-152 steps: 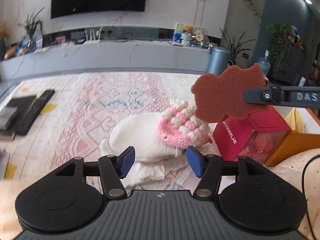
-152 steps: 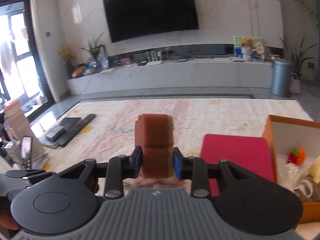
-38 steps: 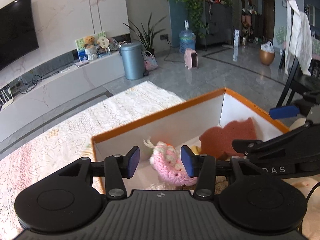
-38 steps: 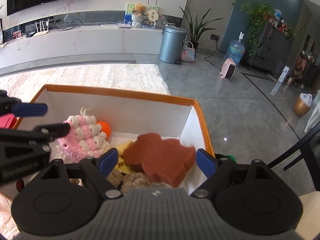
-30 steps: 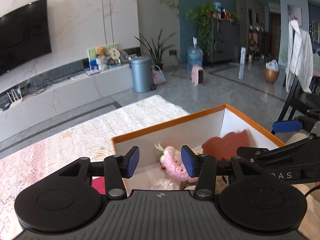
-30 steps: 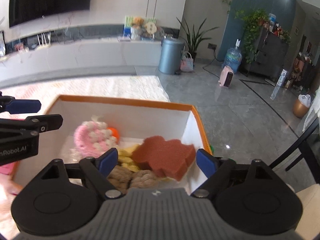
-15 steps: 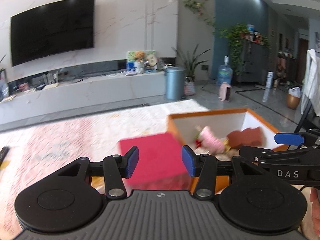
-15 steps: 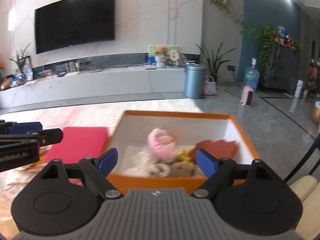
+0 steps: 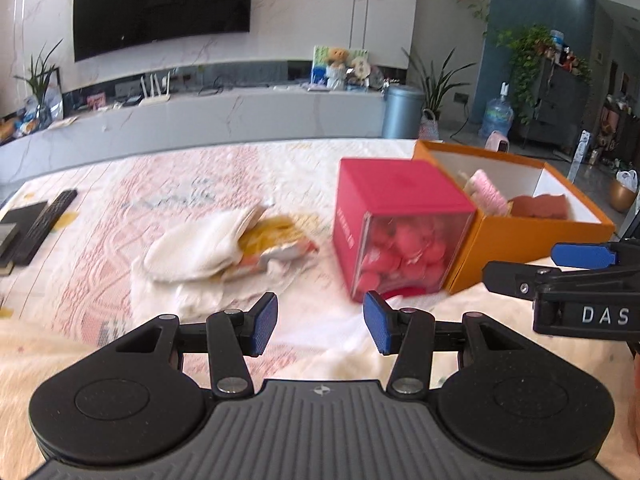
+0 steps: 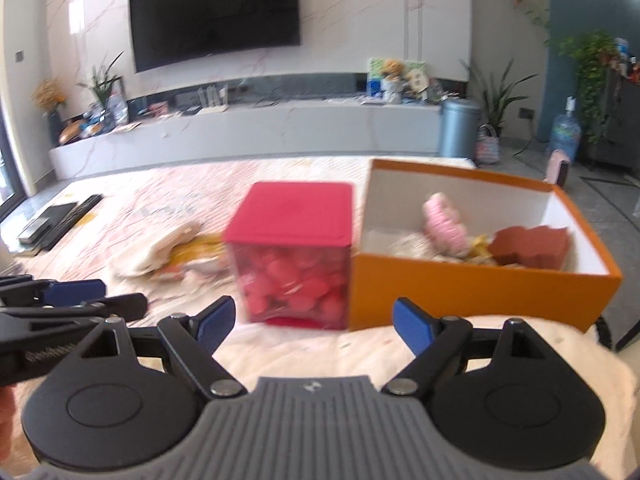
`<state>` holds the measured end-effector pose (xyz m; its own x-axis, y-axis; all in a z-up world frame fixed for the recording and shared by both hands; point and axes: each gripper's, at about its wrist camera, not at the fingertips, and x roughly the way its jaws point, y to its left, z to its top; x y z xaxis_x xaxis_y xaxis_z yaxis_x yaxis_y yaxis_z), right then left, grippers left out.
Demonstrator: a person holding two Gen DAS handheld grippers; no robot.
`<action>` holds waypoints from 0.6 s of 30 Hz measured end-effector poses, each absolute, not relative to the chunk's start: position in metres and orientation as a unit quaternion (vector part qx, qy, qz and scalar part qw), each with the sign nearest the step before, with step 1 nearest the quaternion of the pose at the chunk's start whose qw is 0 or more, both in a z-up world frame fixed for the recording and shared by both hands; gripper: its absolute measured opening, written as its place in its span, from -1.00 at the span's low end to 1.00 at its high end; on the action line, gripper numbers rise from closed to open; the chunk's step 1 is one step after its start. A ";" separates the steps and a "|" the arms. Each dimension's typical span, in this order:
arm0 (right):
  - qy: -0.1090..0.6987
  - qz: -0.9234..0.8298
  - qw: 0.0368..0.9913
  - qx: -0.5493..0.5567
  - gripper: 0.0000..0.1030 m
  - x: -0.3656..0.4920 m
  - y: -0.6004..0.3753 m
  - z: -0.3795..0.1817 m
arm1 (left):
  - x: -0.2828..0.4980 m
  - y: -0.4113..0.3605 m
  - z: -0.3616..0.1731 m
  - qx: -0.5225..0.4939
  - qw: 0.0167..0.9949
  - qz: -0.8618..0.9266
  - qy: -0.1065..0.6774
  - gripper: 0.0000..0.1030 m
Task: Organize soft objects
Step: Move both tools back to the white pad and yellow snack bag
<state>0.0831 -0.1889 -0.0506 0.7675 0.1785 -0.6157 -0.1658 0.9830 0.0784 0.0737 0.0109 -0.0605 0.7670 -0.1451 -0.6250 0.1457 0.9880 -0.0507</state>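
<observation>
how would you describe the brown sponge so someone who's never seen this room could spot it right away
Find the orange box with white inner walls, standing right beside the red cube box on the patterned cloth. The brown sponge lies in its right end. It is flat, rust-brown and wavy-edged, unlike the pink knitted toy to its left.

Home living room: wall TV (image 9: pixel 162 2), media console (image 9: pixel 224 116), houseplants (image 9: pixel 440 76).

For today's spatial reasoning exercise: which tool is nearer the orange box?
Right. The right tool faces the orange box just ahead; the left tool sits further left, beyond the red box.
</observation>
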 end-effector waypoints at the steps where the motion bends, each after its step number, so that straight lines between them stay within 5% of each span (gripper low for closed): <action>1: 0.331 0.098 0.938 0.007 0.64 0.082 -0.184 -0.051 | 0.072 0.015 -0.062 -0.002 0.939 -0.076 0.335 0.11; 12: 0.354 0.155 0.922 -0.026 0.64 0.090 -0.136 -0.058 | 0.064 0.059 -0.069 -0.032 0.936 -0.035 0.349 0.10; 18: 0.359 0.175 0.916 -0.042 0.64 0.101 -0.111 -0.063 | 0.066 0.076 -0.069 -0.059 0.936 -0.038 0.346 -0.11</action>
<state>0.1012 -0.1110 -0.0629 0.6804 0.2905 -0.6728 -0.3509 0.9352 0.0489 0.0665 0.0763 -0.0691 0.7578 -0.1123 -0.6427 0.0307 0.9901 -0.1368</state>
